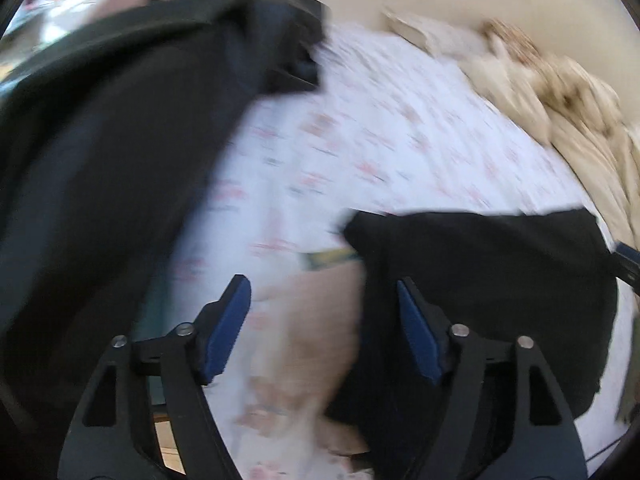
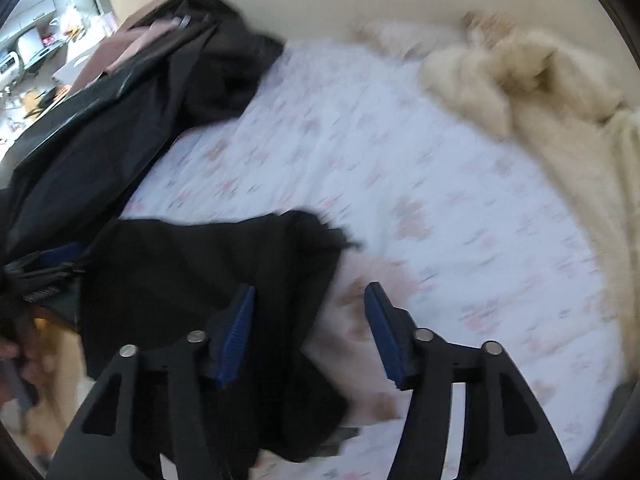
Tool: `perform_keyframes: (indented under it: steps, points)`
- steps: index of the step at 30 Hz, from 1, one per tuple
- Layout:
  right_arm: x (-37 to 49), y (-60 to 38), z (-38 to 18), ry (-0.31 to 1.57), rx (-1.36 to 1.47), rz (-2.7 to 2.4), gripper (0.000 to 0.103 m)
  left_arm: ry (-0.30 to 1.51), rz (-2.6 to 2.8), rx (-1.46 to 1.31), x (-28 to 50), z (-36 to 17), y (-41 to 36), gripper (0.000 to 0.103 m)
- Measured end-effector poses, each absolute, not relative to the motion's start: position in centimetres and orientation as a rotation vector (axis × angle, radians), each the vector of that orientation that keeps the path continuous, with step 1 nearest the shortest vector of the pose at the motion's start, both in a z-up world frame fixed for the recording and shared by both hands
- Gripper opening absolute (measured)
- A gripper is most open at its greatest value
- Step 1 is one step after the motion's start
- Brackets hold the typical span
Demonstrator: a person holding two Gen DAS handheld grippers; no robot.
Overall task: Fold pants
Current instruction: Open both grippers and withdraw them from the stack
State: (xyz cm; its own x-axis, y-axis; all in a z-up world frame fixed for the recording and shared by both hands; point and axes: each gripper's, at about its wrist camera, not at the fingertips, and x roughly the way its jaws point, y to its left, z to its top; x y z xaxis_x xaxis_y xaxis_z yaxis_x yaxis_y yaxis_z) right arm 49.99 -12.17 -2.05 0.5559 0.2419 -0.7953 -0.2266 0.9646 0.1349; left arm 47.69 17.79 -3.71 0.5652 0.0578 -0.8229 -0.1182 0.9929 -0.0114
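Floral bedsheet (image 2: 400, 152) under black pants (image 2: 200, 264), cream blanket (image 2: 560, 100) beside the wall — both grippers (image 1: 324, 320) (image 2: 310, 332) agape, empty.

Both tongs are angled steeply downward, jaws spread apart and nothing pinched in either. Left tongs (image 1: 324, 294) show blue pads (image 1: 226, 328) well apart. Right tongs (image 2: 310, 298) look the same, blue pads (image 2: 236, 336) clear. Everything's pretty motion-blurred though.
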Motion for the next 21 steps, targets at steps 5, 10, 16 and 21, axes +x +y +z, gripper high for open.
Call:
perform_keyframes:
  steps: [5,10,16,21]
  points:
    - [45.8,-13.9,-0.7,0.913,0.077,0.329,0.059,0.940,0.133,-0.060,43.3,-2.8,18.7,0.072]
    - [37.1,-14.5,1.4,0.844,0.186,0.366,0.067,0.863,0.106,-0.172,33.9,-0.6,17.5,0.072]
    - [25.9,-15.2,4.1,0.766,0.209,0.366,0.085,0.820,0.092,-0.247,23.7,1.7,15.2,0.084]
    - [18.9,-15.6,5.9,0.722,0.138,0.340,0.091,0.777,0.080,-0.206,16.5,3.6,12.3,0.091]
